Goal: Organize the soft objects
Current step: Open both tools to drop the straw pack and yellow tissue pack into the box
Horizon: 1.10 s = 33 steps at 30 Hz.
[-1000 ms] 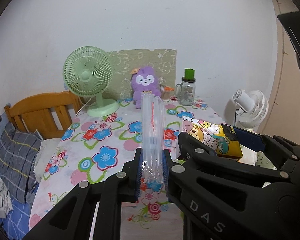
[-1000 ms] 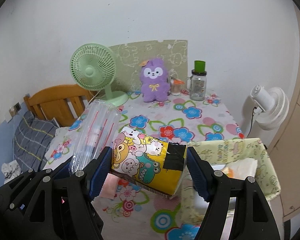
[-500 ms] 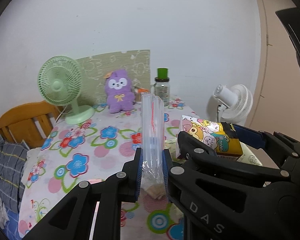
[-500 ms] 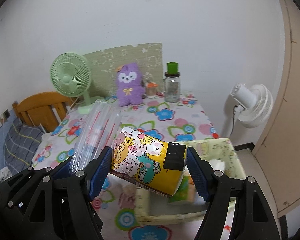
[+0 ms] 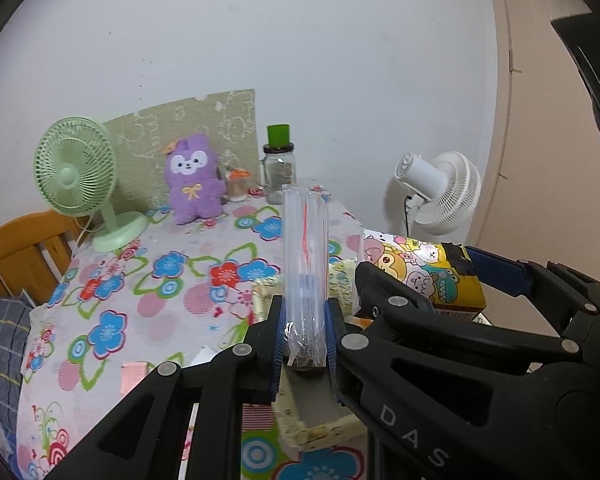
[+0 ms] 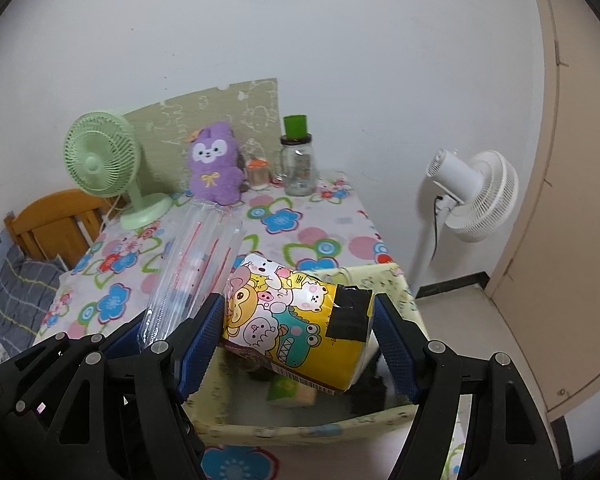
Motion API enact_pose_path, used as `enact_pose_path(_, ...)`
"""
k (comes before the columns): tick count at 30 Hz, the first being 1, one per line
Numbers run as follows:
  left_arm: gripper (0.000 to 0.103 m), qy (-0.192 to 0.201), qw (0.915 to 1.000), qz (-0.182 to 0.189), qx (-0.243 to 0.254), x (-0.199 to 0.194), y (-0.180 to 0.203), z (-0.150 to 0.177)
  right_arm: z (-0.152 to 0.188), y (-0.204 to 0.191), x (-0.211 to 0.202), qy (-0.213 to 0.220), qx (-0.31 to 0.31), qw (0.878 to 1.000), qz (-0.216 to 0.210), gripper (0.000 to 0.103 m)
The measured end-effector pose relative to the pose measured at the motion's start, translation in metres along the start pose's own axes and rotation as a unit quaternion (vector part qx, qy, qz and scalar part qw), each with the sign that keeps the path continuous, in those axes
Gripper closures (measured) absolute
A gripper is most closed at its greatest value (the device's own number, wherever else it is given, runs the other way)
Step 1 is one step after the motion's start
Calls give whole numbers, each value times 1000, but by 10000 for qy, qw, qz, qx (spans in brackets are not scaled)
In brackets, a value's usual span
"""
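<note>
My left gripper [image 5: 305,332] is shut on a clear plastic zip bag [image 5: 305,256] with a red seal line, held upright; the bag also shows in the right wrist view [image 6: 192,272]. My right gripper [image 6: 300,336] is shut on a yellow cartoon-print tissue pack [image 6: 296,320], also seen in the left wrist view [image 5: 424,272]. Both are held over an open pale green fabric storage box [image 6: 308,428] at the table's near right; the box shows in the left wrist view [image 5: 320,432] too. A purple plush toy [image 6: 214,164] sits at the table's back.
The table has a flowered cloth [image 5: 140,280]. At its back stand a green desk fan [image 5: 80,176], a glass jar with a green lid [image 5: 279,168] and a green board [image 5: 204,120]. A white standing fan [image 6: 472,196] is on the right. A wooden chair [image 5: 16,252] is on the left.
Both grippers have moved right and nearer with their loads, from over the table cloth to over the open storage box. Their grips are unchanged.
</note>
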<state>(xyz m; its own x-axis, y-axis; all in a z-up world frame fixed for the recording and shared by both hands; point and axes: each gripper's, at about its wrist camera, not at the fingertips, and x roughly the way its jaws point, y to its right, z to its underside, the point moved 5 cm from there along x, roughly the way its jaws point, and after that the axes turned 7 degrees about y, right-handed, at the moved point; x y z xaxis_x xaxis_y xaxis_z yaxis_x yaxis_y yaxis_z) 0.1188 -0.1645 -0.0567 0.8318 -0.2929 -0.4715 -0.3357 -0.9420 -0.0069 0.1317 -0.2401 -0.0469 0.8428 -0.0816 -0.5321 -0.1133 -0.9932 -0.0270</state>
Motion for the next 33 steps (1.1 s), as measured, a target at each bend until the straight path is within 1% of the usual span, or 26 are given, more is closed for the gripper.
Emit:
enact_pose_path(8, 85, -279, 9996, 81, 20, 21, 20, 12, 14, 25, 16, -179, 134, 9997, 84, 27)
enact_pose_path(13, 84, -494, 9987, 104, 60, 33, 27, 23, 24, 40, 30, -361, 260, 9989, 162, 27)
enact_pose_path(18, 78, -692, 9973, 160, 170, 44, 35, 32, 30, 52, 42, -478, 387, 9979, 182, 27)
enact_pose_path(21, 68, -763, 9969, 131, 169, 49, 36, 34, 31, 56, 48, -497, 447, 9976, 185, 27)
enact_pose_path(22, 63, -780, 9968, 116, 161, 51, 35, 35, 31, 57, 50, -506, 471, 9975, 173, 27)
enact_pose_path(24, 51, -790, 9968, 92, 119, 53, 33, 34, 30, 55, 54, -518, 486, 9974, 110, 26)
enact_pose_path(25, 38, -784, 9968, 86, 105, 53, 32, 34, 30, 54, 55, -524, 487, 9974, 83, 26)
enact_pose_path(26, 31, -761, 9970, 57, 100, 54, 31, 33, 30, 53, 57, -523, 493, 9974, 52, 25)
enact_pose_path(28, 30, -748, 9971, -1, 101, 55, 29, 32, 30, 51, 60, -538, 491, 9973, -35, 25)
enact_pose_path(29, 28, -763, 9970, -16, 86, 57, 27, 32, 29, 50, 62, -545, 501, 9972, -54, 23)
enact_pose_path(32, 22, -876, 9961, -77, -12, 62, 23, 31, 29, 48, 67, -582, 525, 9969, -91, 19)
enact_pose_path(33, 22, -886, 9960, -92, -26, 62, 22, 31, 29, 47, 68, -588, 511, 9969, -102, 15)
